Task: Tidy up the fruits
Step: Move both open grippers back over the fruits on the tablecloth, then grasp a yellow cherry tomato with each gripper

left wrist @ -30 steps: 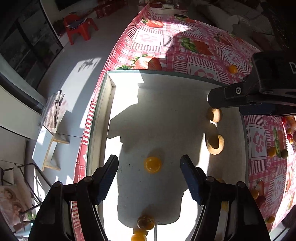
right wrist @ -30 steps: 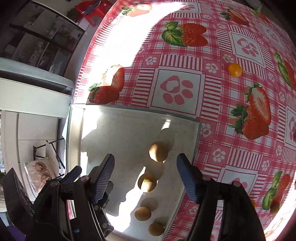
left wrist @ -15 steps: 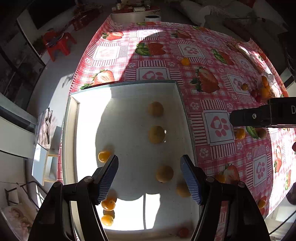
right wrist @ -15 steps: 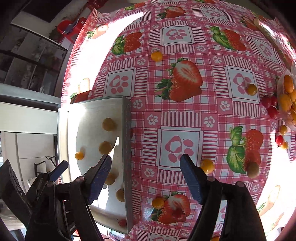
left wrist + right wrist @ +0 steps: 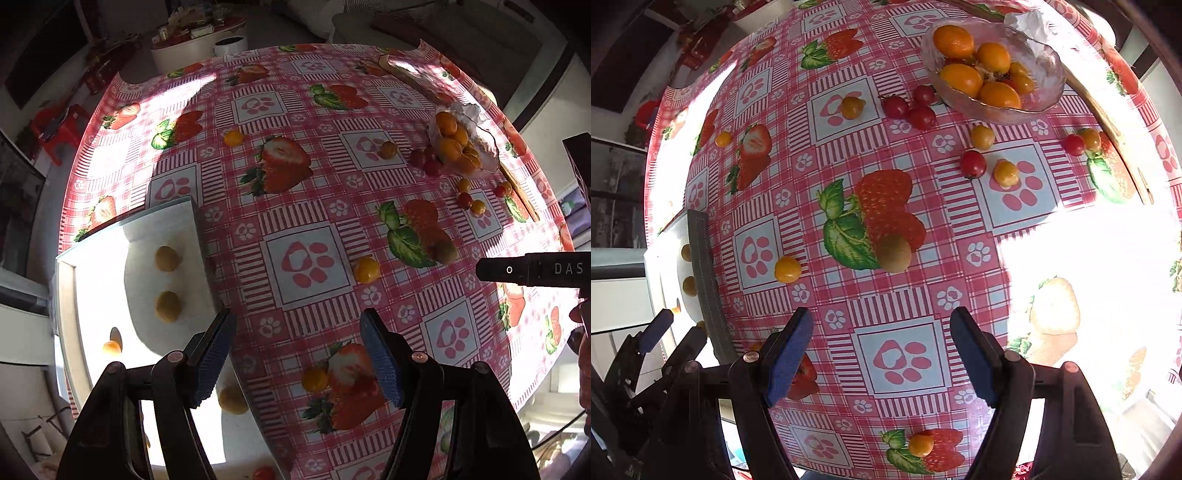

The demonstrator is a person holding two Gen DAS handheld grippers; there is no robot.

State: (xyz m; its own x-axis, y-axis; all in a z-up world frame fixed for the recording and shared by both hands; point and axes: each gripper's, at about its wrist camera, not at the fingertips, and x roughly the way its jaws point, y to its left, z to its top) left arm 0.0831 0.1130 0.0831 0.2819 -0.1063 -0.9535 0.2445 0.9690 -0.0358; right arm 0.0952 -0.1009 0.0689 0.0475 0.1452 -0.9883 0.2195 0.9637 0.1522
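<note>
While both grippers hang over the table with nothing between their blue pads, loose fruit lies scattered across the red checked tablecloth (image 5: 886,295), which is printed with strawberries and paw prints. Taking the white tray (image 5: 92,266) as the landmark, two round brownish-yellow fruits (image 5: 167,258) sit inside it near its right wall, with a smaller orange one (image 5: 111,347) closer to its left rim. Just right of the tray on the cloth lies a small orange fruit (image 5: 788,269), and further right a dull tan-green round fruit (image 5: 894,253) rests on a printed strawberry. Well away from the tray, at the far side of the table, a clear glass bowl (image 5: 1045,55) holds several glossy orange fruits, with dark red cherry-like ones (image 5: 922,117) clustered just beside it and more red and yellow ones strewn nearby. White letters "DAS" can be read on the black body of the right gripper (image 5: 535,269) as seen from the left wrist. The left gripper (image 5: 295,354) stands wide over bare cloth beside the tray's right wall, a small orange fruit (image 5: 315,379) lying below and between its fingers, untouched. In its own view the right gripper (image 5: 882,350) also stands wide, the tan-green fruit lying well ahead of its fingertips.
</note>
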